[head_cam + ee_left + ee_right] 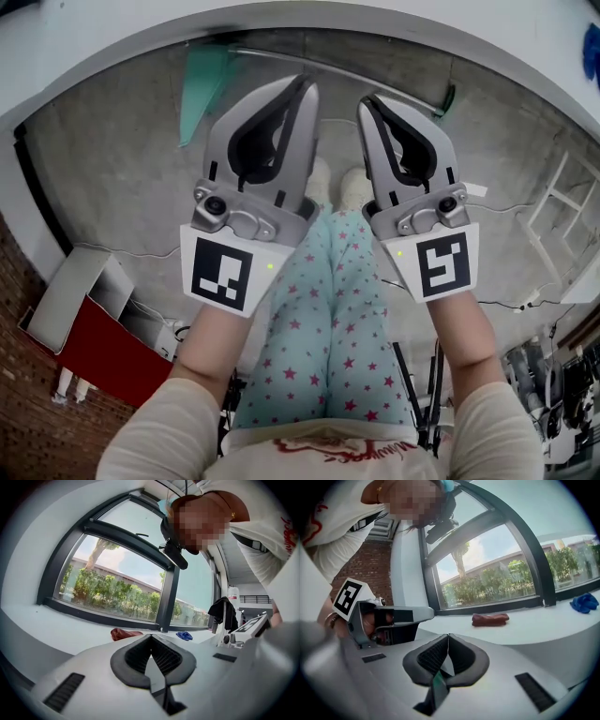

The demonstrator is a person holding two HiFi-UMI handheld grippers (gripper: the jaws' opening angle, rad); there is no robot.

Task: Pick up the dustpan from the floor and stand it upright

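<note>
The left hand-held gripper (302, 89) and right hand-held gripper (368, 103) are hanging side by side, each with jaws pressed together and pinching nothing. The teal dustpan (202, 89) is lying on the concrete floor (112, 159), at eleven o'clock from the left one.

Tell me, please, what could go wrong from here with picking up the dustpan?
Both the left gripper and the right gripper are shut; unopened, they would likely just nudge the dustpan. Its thin handle lies close along the wall, so a jaw may not fit behind it.
</note>
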